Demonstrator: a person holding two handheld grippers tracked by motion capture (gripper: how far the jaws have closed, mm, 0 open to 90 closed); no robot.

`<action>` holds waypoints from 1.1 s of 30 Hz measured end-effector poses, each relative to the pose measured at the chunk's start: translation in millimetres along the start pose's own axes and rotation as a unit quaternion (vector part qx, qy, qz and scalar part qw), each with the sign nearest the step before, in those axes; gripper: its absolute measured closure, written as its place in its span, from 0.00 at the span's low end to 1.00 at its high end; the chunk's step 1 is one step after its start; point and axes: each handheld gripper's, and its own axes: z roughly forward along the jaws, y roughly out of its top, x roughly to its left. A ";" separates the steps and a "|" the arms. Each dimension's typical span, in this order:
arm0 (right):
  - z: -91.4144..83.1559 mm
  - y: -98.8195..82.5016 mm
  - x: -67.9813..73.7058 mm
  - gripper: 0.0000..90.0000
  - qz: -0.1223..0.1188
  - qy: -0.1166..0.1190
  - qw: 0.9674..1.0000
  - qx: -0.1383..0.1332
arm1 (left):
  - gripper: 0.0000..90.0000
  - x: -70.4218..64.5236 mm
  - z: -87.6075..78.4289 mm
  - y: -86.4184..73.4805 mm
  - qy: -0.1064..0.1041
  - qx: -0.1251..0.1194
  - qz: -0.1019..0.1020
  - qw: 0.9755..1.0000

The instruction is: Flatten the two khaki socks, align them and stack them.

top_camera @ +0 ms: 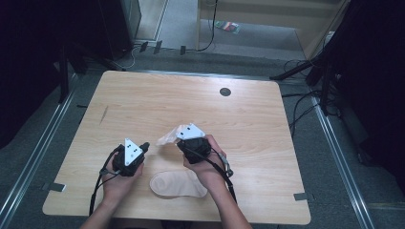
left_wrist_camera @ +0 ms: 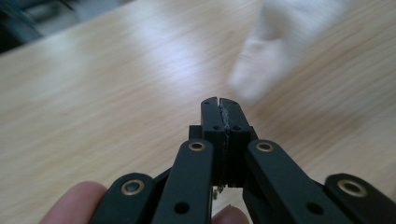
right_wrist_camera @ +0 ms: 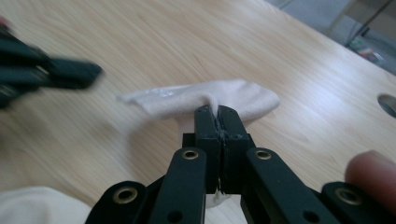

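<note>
My right gripper [right_wrist_camera: 218, 112] has its jaws clamped on a pale sock [right_wrist_camera: 205, 100], which drapes limply past the jaw tips, lifted off the desk [top_camera: 143, 95]. My left gripper [left_wrist_camera: 219, 103] is closed on nothing. A second sock [top_camera: 177, 183] lies flat behind both. I judge the fabric light, soft and floppy; pinch an edge or the cuff.
</note>
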 end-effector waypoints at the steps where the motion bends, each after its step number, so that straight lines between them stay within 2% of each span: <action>1: 3.6 -5.0 -3.6 1.00 0.002 -0.004 1.000 0.006 | 1.00 -0.7 1.3 -0.9 0.000 0.002 -0.001 1.000; 2: 7.2 -10.4 -7.4 1.00 0.005 -0.008 1.000 0.013 | 0.96 -0.9 2.9 -2.2 -0.010 -0.001 -0.010 1.000; 3: 14.4 -21.9 -14.7 1.00 0.012 -0.008 0.999 0.028 | 0.87 0.3 3.8 -3.6 -0.026 0.001 -0.021 0.999; 4: 17.9 -27.8 -18.5 1.00 0.012 -0.002 0.999 0.037 | 0.83 1.5 5.0 -4.8 -0.041 0.001 -0.033 0.999; 7: 22.8 -39.1 -24.4 1.00 -0.001 -0.012 0.999 0.051 | 0.77 4.6 9.1 -6.7 -0.081 0.003 -0.060 0.995; 8: 24.6 -49.4 -32.2 0.97 0.008 -0.016 0.998 0.061 | 0.70 5.7 10.5 -6.8 -0.090 0.007 -0.067 0.994; 9: 24.6 -49.4 -32.2 0.97 0.008 -0.016 0.998 0.061 | 0.70 6.2 11.1 -6.7 -0.098 0.007 -0.077 0.992; 11: 22.9 -57.6 -41.2 0.76 0.029 -0.014 0.998 0.062 | 0.68 7.3 12.3 -6.1 -0.112 0.005 -0.092 0.989; 12: 17.9 -63.5 -50.6 0.58 0.050 -0.006 0.997 0.051 | 0.66 8.6 13.3 -4.6 -0.123 0.003 -0.106 0.987; 14: 8.8 -68.1 -60.1 0.52 0.072 -0.009 0.997 0.032 | 0.64 9.9 14.1 -2.7 -0.127 -0.003 -0.115 0.985; 15: 8.8 -68.1 -60.1 0.52 0.072 -0.009 0.997 0.032 | 0.64 9.9 14.1 -2.7 -0.127 -0.003 -0.115 0.985; 16: -1.6 -72.5 -70.0 0.53 0.111 -0.011 0.994 0.006 | 0.63 10.7 15.8 0.8 -0.129 -0.005 -0.120 0.984; 17: -1.6 -72.5 -70.0 0.53 0.111 -0.011 0.994 0.006 | 0.63 10.7 15.8 0.8 -0.129 -0.005 -0.120 0.984; 18: -7.2 -77.8 -78.1 0.58 0.146 -0.023 0.989 -0.004 | 0.62 11.7 16.8 3.1 -0.131 -0.006 -0.116 0.985; 20: -6.6 -83.3 -82.6 0.61 0.169 -0.029 0.985 0.004 | 0.61 11.5 19.6 8.6 -0.142 -0.011 -0.125 0.982; 21: -6.6 -83.3 -82.6 0.61 0.169 -0.029 0.985 0.004 | 0.61 11.4 21.4 11.7 -0.145 -0.009 -0.126 0.981; 23: -2.7 -88.1 -84.4 0.64 0.185 -0.017 0.983 0.006 | 0.61 8.9 27.4 17.8 -0.156 -0.005 -0.134 0.979; 24: 0.6 -89.7 -84.1 0.64 0.188 -0.015 0.982 0.012 | 0.61 7.4 31.7 20.8 -0.162 0.006 -0.138 0.977; 26: 7.7 -91.8 -82.1 0.65 0.192 -0.023 0.981 0.028 | 0.65 6.6 42.8 24.7 -0.172 0.035 -0.153 0.972; 29: 14.6 -94.2 -80.1 0.66 0.207 -0.021 0.977 0.034 | 0.66 6.8 57.1 27.9 -0.169 0.053 -0.177 0.968; 31: 17.4 -94.8 -78.0 0.66 0.207 -0.029 0.977 0.041 | 0.66 5.8 62.8 31.2 -0.174 0.054 -0.184 0.966; 32: 18.4 -95.0 -76.9 0.67 0.205 -0.027 0.977 0.041 | 0.65 4.2 64.8 33.2 -0.175 0.057 -0.176 0.967; 33: 20.1 -95.2 -74.8 0.68 0.197 -0.026 0.979 0.045 | 0.66 -1.0 69.1 36.2 -0.165 0.064 -0.157 0.972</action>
